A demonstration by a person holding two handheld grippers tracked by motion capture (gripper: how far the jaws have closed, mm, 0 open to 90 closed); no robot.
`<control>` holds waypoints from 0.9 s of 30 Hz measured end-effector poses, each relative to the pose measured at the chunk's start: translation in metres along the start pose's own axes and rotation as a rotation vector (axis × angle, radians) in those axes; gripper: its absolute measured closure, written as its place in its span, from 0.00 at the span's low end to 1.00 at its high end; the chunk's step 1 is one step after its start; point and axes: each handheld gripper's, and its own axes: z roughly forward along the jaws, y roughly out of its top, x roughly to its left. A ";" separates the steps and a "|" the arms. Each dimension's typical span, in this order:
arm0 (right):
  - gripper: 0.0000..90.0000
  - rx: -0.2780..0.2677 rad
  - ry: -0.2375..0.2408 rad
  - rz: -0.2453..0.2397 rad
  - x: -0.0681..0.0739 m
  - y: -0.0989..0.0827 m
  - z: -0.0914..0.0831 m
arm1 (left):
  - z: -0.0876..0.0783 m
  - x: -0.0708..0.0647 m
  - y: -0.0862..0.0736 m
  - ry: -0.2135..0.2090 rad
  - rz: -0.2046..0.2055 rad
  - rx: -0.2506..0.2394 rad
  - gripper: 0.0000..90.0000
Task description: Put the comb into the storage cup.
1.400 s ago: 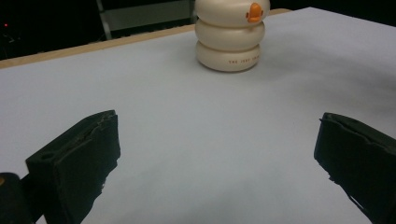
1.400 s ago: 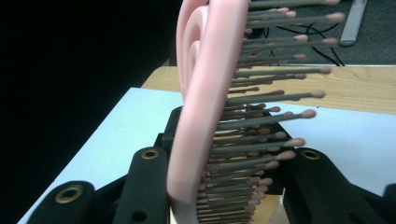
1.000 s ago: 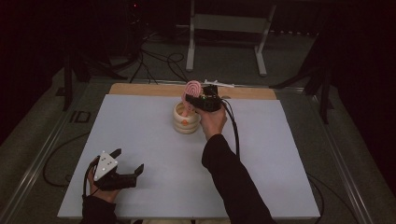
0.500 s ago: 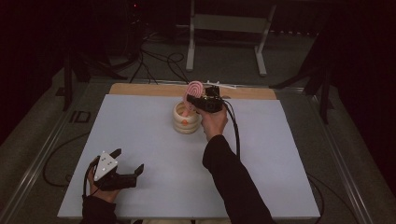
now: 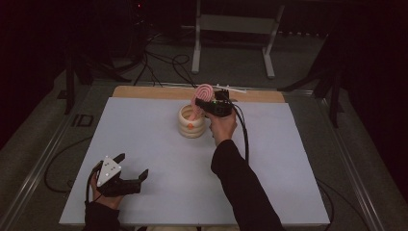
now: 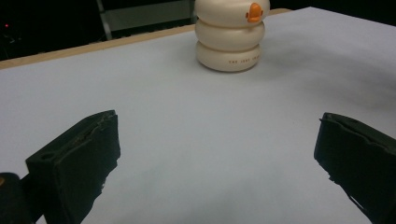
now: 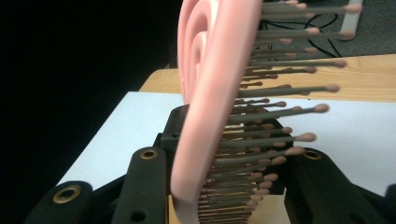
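At the far middle of the table, a pink round hairbrush with grey rubber-tipped bristles (image 5: 204, 93) stands nearly upright over a cream ribbed holder shaped like three stacked rings, with a small orange mark on its side (image 5: 192, 122). Its handle angles down into the holder's mouth; how deep it reaches I cannot tell. The right gripper (image 5: 215, 103) is clenched on the brush head, one black jaw against the pink back and the other among the bristles, as the right gripper view shows (image 7: 219, 116). By my reading, the brush is being seated in the holder: insertion looks begun, while letting go and drawing the hand away are left. The left gripper (image 5: 126, 172) rests near the front left edge of the pale grey table mat (image 5: 298, 159), jaws spread wide with nothing between them. Against the earlier frames, brush, holder and both hands sit in nearly the same places; I see no clear change.
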 end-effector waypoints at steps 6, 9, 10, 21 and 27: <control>0.69 0.000 -0.004 0.006 -0.002 -0.001 -0.001 | 0.000 0.000 0.000 0.000 0.000 0.000 0.01; 0.69 0.002 -0.003 0.004 -0.003 -0.001 -0.001 | 0.000 0.000 0.000 -0.001 0.000 0.000 0.01; 0.69 0.002 -0.003 0.004 -0.003 -0.001 -0.001 | 0.000 0.000 0.000 -0.001 0.001 0.000 0.01; 0.68 0.010 -0.014 0.007 -0.008 -0.003 -0.002 | 0.000 0.000 0.000 0.000 0.000 0.000 0.01; 0.68 0.013 -0.018 0.001 -0.008 -0.003 -0.001 | 0.000 0.000 0.000 0.000 0.001 0.000 0.01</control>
